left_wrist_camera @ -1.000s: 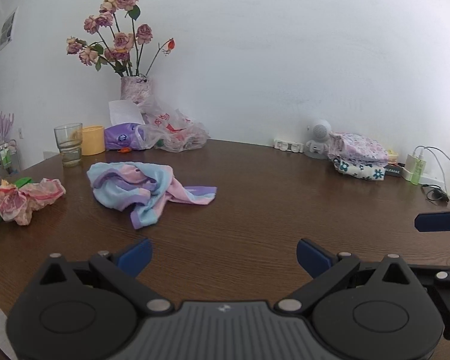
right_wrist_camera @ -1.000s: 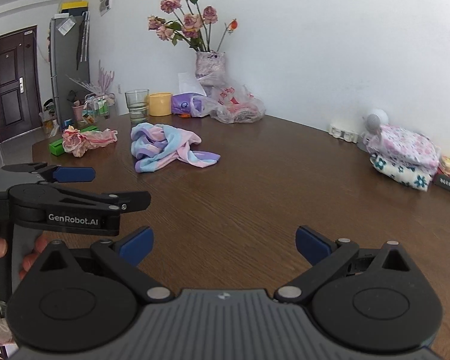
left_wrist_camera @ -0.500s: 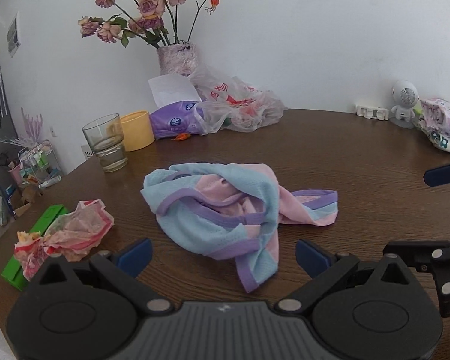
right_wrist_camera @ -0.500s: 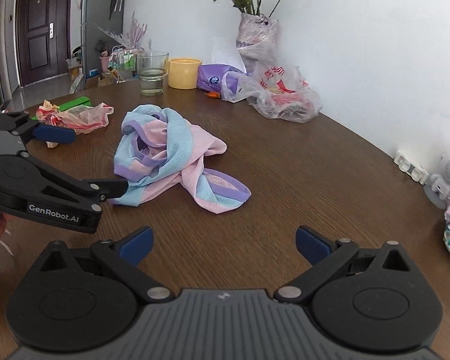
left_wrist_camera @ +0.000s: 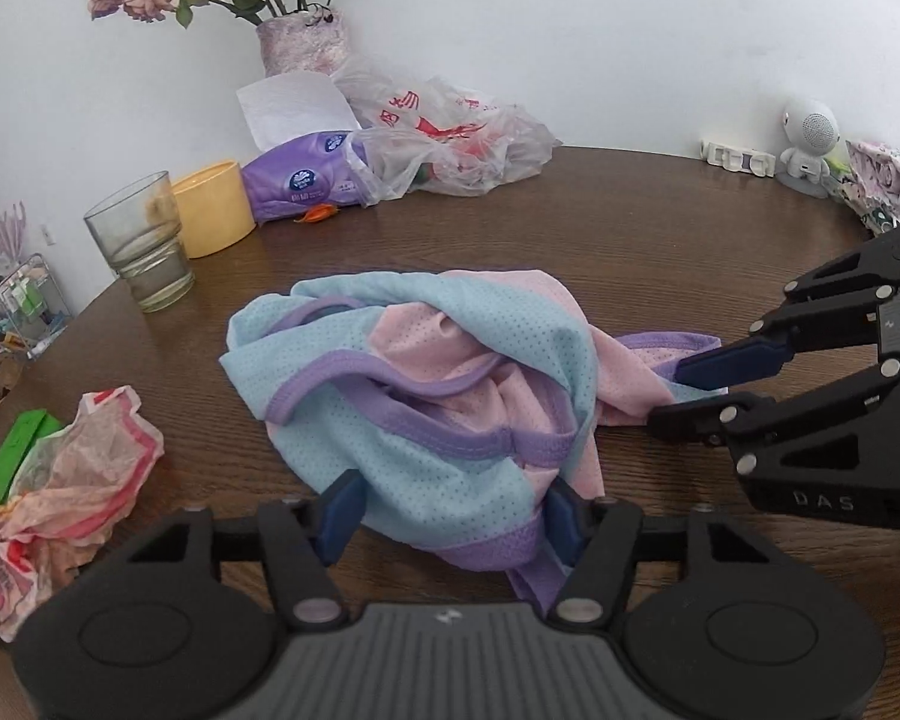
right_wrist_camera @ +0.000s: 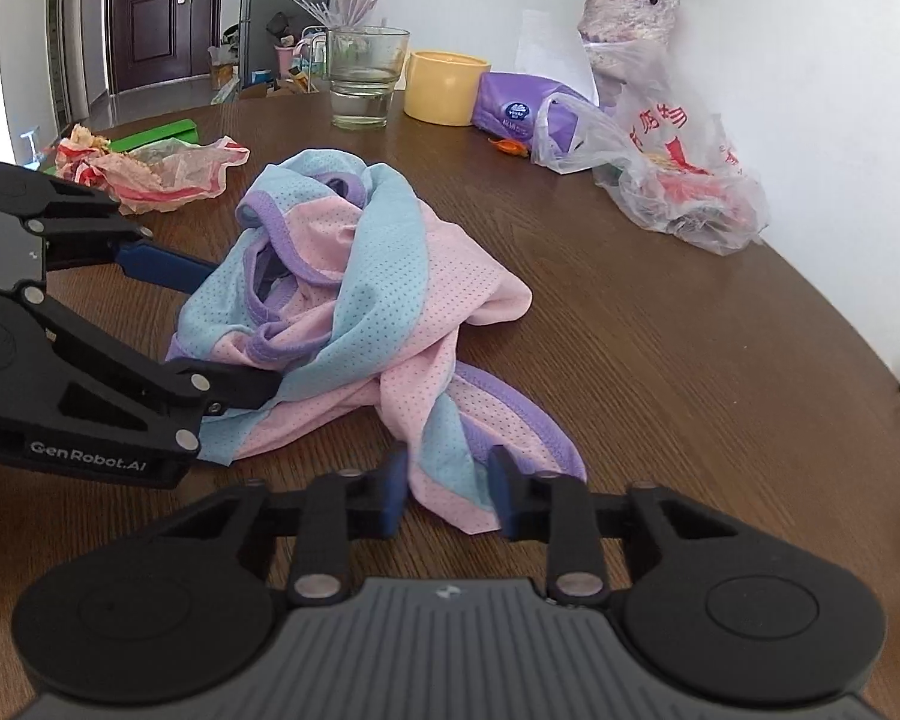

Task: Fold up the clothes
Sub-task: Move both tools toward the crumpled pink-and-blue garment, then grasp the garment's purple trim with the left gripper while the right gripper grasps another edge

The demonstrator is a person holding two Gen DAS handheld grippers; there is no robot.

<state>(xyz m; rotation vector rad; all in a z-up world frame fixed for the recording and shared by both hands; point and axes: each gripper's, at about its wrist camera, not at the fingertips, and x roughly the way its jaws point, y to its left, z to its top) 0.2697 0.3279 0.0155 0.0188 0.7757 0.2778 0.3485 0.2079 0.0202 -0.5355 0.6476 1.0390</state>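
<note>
The step in hand looks like the very first one: getting hold of the top so it can be spread flat. No folding is done yet.

Going left to right in the left wrist view, a crumpled plastic wrapper [left_wrist_camera: 60, 480] lies at 9 o'clock, with a glass of water [left_wrist_camera: 141, 243] and a yellow cup [left_wrist_camera: 213, 216] up at 10 o'clock. In the middle of the brown table [left_wrist_camera: 660, 228] sits the task's thing, a pink, blue and purple mesh top [left_wrist_camera: 426, 384], all bunched in a heap.

The left gripper [left_wrist_camera: 453, 513] is at 6 o'clock. Its blue fingers are partly closed around the near purple hem, with cloth between them. I cannot tell if they pinch it tight yet.

The right gripper [left_wrist_camera: 684, 387] comes in from 3 o'clock. In the right wrist view the right gripper [right_wrist_camera: 447, 489] has its fingers quite narrow around a pink and blue tail of the top. Again, cloth is between them, but a firm hold does not show.

Next, I think both claws must squeeze shut on the cloth, then lift and pull apart gently, so the top opens out flat. The thin mesh could slip or stay twisted.
</note>
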